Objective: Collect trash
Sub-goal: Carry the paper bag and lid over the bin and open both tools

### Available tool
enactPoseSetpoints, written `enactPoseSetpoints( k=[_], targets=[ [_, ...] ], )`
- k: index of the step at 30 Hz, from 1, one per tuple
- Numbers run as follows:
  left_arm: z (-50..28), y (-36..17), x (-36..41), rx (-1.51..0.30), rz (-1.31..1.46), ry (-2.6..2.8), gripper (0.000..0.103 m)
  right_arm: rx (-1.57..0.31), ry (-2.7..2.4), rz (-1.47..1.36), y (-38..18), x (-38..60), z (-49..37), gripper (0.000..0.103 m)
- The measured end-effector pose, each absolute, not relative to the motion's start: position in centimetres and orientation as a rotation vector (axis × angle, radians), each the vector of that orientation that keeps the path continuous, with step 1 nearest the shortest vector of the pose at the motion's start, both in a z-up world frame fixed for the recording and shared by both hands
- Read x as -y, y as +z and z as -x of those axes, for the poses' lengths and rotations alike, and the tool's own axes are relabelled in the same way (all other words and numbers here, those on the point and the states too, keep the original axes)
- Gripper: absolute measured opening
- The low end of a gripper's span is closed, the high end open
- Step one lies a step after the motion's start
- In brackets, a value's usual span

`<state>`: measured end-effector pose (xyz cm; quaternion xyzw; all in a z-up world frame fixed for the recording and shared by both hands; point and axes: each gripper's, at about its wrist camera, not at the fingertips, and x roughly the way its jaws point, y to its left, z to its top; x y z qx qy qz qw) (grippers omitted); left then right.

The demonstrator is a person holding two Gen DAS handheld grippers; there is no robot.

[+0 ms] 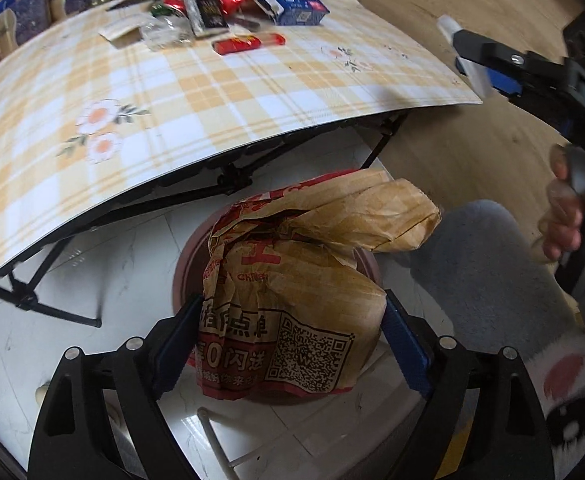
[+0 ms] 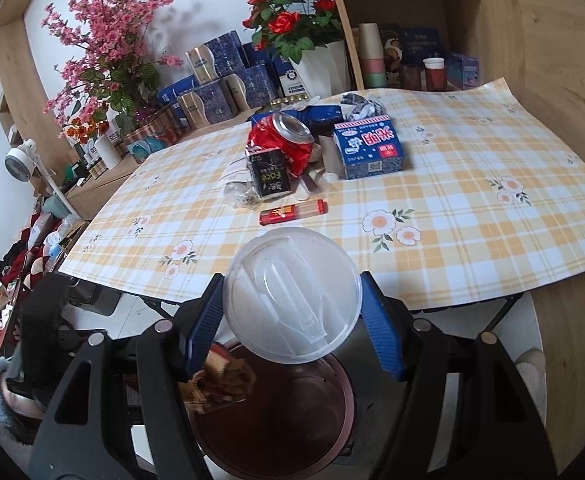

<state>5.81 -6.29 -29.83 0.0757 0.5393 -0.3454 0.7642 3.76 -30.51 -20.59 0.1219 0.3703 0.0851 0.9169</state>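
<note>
In the left wrist view, the left gripper (image 1: 288, 344) occupies the lower centre of the frame with a crumpled brown paper bag printed in red with a QR code (image 1: 292, 280) between its blue-padded jaws. The left pad touches the bag; the right pad sits at its edge, and whether the jaws press on the bag cannot be told. The bag hangs directly over a round dark-red waste bin (image 1: 188, 276) standing on the white tiled floor (image 1: 104, 272) below the desk edge. In the right wrist view, the right gripper (image 2: 292, 312) sits at lower centre with its jaws clamped on a round clear plastic lid (image 2: 292, 292), above the same bin (image 2: 284, 412), where the bag (image 2: 220, 380) shows at the bin's left rim. On the desk with the yellow plaid cloth (image 2: 452, 240), at upper centre, lie a crushed red drink can (image 2: 288, 140), a blue-and-white carton (image 2: 368, 148), a small black box (image 2: 270, 178) and a flat red packet (image 2: 292, 212).
</note>
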Motion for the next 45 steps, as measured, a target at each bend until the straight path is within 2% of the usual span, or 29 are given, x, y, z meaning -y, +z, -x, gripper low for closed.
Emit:
enactPoseSetpoints(
  k=[6,10,16,23,33,45],
  targets=[
    [-6.6,-29.8,8.9,-1.117,-0.17,-0.764,0.092,-0.778,0.157,-0.257,-21.1,31.1,-3.6,0.067],
    [-6.7,-27.3,8.9,-1.034,-0.157,-0.746,0.092,-0.799,0.157,-0.261,-21.9,30.8,-3.4,0.067],
    [-6.2,-22.8,4.3,-0.866,-0.076,-0.579,0.096,-0.837,0.195,-0.252,-23.3,28.6,-3.1,0.067],
    [-3.4,-20.0,-2.5,-0.722,-0.045,-0.357,0.097,-0.912,0.268,-0.208,-25.4,24.9,-2.3,0.067],
    [2.2,-21.1,-9.9,-0.674,0.109,-0.112,0.097,-0.965,0.28,-0.151,-26.1,22.3,-1.7,0.067],
    [1.3,-22.3,-10.2,-0.728,0.148,-0.118,0.097,-0.963,0.276,-0.125,-25.9,22.0,-1.6,0.068]
  ],
)
